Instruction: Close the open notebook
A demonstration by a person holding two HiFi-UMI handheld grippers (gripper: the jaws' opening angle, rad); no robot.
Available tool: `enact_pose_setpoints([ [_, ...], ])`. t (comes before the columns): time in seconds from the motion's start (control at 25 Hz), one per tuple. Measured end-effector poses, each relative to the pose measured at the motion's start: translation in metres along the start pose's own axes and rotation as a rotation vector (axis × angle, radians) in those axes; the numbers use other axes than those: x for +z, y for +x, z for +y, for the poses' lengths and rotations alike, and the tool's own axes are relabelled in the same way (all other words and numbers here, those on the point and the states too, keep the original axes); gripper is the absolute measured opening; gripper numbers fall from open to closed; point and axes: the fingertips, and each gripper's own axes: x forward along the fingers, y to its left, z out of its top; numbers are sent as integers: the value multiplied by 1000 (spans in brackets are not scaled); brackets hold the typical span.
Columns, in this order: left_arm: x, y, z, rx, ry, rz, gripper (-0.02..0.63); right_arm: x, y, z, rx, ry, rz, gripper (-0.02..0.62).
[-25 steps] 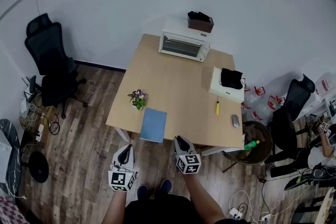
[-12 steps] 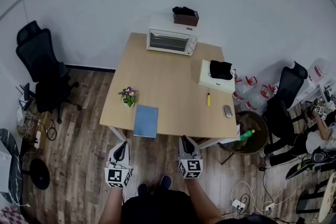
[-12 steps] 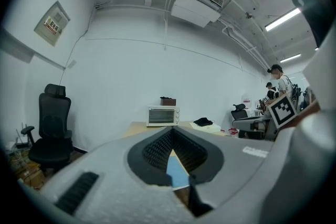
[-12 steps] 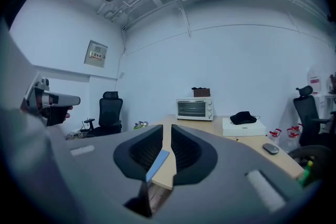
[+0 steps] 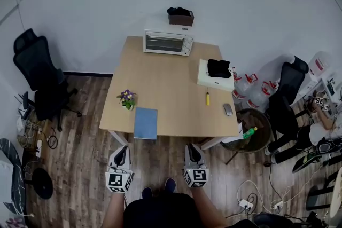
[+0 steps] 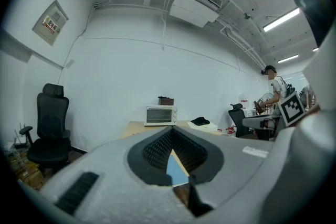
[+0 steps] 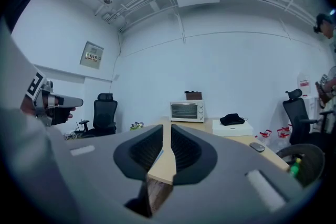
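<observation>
The person's stepped back from the table [image 5: 176, 83] since a second ago, so it sits farther off. Left hand-held gripper [image 5: 122, 151] is pinched together on nothing, the blue notebook [image 5: 145, 123] lies flat and closed by the table's front edge, and the right hand-held gripper [image 5: 192, 149] is cracked a sliver, empty too. Looks done to me, nothing left.

Read no text anywhere; logged only illegible print on the wall plaque [image 6: 51, 22] and black-and-white square markers on the cubes of the left gripper [image 5: 122, 151] and right gripper [image 5: 192, 149].
</observation>
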Motion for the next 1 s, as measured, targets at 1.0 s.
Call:
enact_pose_setpoints([
  [1.0,5,-10,-3,-7,-11,-12,-3,8,-13,10,2,-32,-19,9],
])
